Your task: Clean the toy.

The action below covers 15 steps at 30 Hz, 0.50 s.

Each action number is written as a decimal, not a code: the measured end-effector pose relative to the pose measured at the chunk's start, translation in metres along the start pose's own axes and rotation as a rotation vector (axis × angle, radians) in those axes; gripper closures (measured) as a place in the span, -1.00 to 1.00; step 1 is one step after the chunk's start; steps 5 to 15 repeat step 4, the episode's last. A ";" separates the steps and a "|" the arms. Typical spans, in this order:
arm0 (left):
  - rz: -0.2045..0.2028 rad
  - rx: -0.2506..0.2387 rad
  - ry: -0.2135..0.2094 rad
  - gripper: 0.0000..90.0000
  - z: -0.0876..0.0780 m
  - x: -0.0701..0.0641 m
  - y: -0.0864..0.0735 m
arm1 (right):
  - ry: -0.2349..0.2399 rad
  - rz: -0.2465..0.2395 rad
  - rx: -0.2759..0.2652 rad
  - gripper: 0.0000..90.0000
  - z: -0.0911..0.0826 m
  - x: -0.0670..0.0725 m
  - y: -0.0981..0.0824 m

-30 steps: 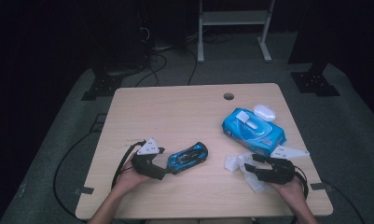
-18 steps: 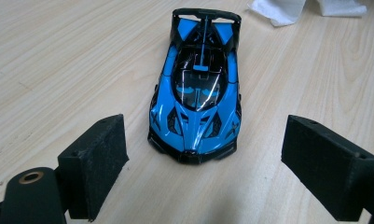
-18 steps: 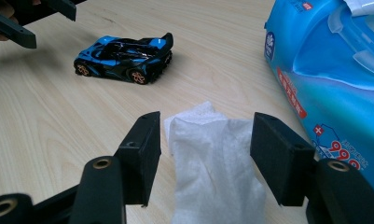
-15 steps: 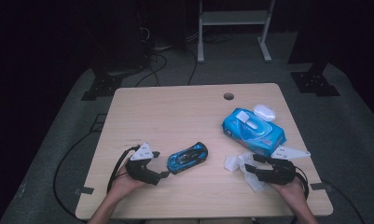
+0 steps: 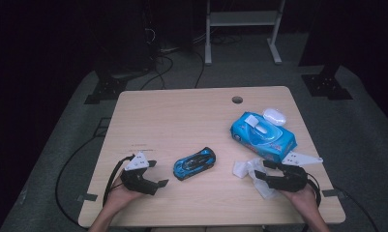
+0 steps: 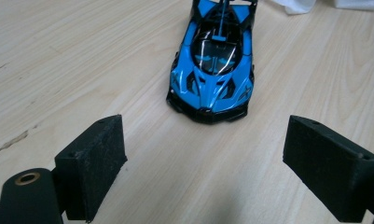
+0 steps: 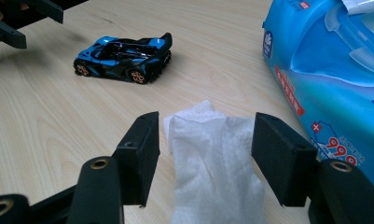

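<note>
This looks like a lab or recording studio. A light wooden table (image 5: 182, 121) stands on grey carpet (image 5: 75, 130) in a dark room. Black cables (image 5: 162, 63) lie on the floor behind it, near a white metal stand (image 5: 240, 29) and black stand bases (image 5: 327, 84).

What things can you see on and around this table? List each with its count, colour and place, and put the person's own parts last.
table: one, light wood, centre, with a round hole near its far edge
toy car: one, blue and black, near edge, just ahead of the left gripper
wipes pack: one, blue, right side, flap open
small case: one, white, just behind the pack
wipe: one, white, crumpled, between the right gripper's open fingers
stand: one, white, on the floor beyond the table
left gripper: one, black, open, near left edge
right gripper: one, black, partly open, near right edge
hands: two, at the near edge
</note>
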<state>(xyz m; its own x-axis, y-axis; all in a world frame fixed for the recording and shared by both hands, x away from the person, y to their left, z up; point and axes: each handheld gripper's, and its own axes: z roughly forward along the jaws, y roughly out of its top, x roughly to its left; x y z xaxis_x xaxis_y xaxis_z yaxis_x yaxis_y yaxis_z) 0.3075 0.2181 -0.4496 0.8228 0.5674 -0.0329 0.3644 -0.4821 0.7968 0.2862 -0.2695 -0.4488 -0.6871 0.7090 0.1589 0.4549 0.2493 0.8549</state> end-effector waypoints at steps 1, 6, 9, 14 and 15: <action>-0.006 -0.004 0.001 -0.73 -0.001 0.001 0.000 | 0.000 0.003 -0.002 -0.10 0.000 0.000 0.000; -0.017 -0.025 0.016 -0.73 -0.004 0.002 -0.002 | 0.001 0.006 -0.009 -0.10 -0.002 -0.001 -0.001; -0.017 -0.025 0.016 -0.73 -0.004 0.002 -0.002 | 0.001 0.006 -0.009 -0.10 -0.002 -0.001 -0.001; -0.017 -0.025 0.016 -0.73 -0.004 0.002 -0.002 | 0.001 0.006 -0.009 -0.10 -0.002 -0.001 -0.001; -0.017 -0.025 0.016 -0.73 -0.004 0.002 -0.002 | 0.001 0.006 -0.009 -0.10 -0.002 -0.001 -0.001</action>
